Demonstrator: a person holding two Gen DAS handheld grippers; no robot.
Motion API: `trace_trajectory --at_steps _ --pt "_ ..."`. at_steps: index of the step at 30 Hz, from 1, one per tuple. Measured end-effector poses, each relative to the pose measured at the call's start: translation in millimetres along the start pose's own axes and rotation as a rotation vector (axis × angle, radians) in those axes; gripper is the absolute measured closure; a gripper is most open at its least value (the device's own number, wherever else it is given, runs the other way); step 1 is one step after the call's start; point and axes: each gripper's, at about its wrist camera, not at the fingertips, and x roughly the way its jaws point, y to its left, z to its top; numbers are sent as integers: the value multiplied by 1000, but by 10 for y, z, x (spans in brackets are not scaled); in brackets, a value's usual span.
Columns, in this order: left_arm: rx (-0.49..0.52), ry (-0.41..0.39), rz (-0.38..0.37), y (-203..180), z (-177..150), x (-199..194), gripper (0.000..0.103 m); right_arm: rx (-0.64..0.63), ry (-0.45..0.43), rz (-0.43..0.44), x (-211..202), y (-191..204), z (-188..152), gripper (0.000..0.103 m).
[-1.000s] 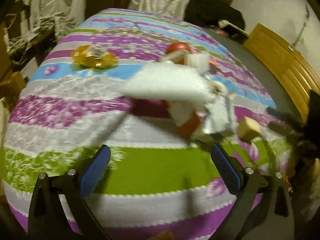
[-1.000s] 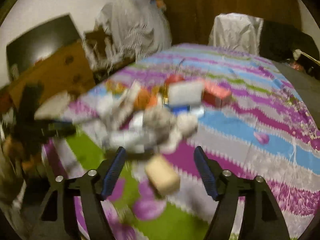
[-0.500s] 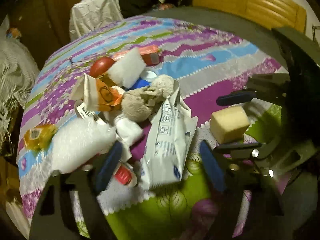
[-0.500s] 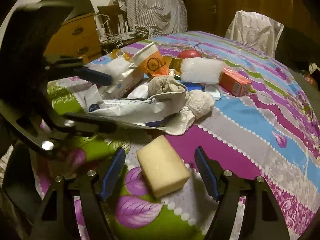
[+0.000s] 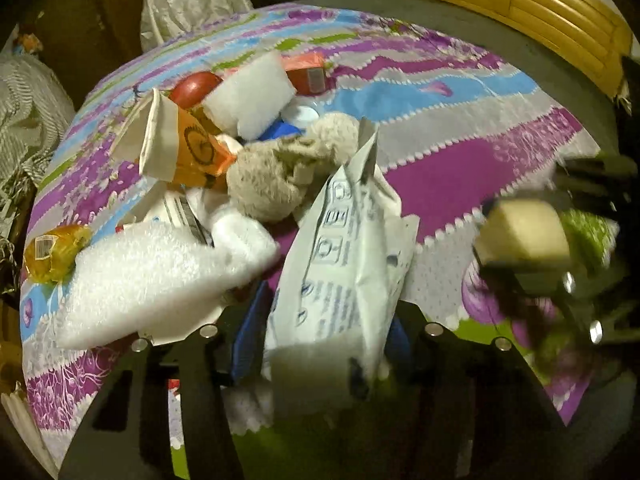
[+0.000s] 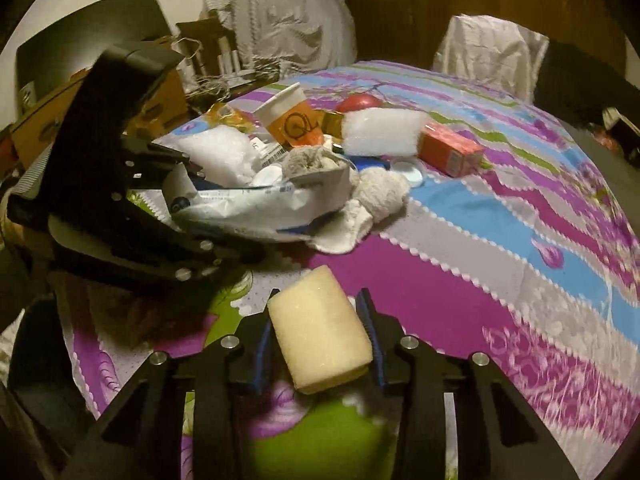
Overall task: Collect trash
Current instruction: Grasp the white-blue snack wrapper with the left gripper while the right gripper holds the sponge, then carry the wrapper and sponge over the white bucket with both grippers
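A heap of trash lies on the striped tablecloth. My left gripper has a white printed packet between its blue pads; the jaws are still closing and the pads touch its sides. The same packet shows in the right wrist view, held from the left. My right gripper is closing on a pale yellow sponge block, with both pads pressed against it. That sponge appears blurred at the right of the left wrist view.
The heap holds an orange paper cup, a white foam block, bubble wrap, a beige cloth wad, a red carton and a yellow wrapper. A covered chair stands behind the table.
The left gripper swung over to the heap, came down around the white packet and narrowed its jaws on it. The right jaws sank and closed onto the sponge.
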Motion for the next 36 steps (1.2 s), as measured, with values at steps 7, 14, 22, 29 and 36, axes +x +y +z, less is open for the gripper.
trace_trajectory --at_steps 7,14,22,29,36 --pt "-110 -79 -12 -31 -51 -156 63 130 -96 -97 -172 44 -111 66" --pt "-206 -295 81 -90 -368 -995 64 198 -304 -218 -765 362 -51 66" --pt "-374 -536 291 -108 -775 -1871 64 154 -556 -364 -1507 907 76 66" --pt "-414 -667 403 -189 -885 -2219 64 143 -615 -422 -1759 1176 74 66" --pt "-412 -674 400 -246 -898 -2315 64 138 -621 -435 -1827 1293 66 66"
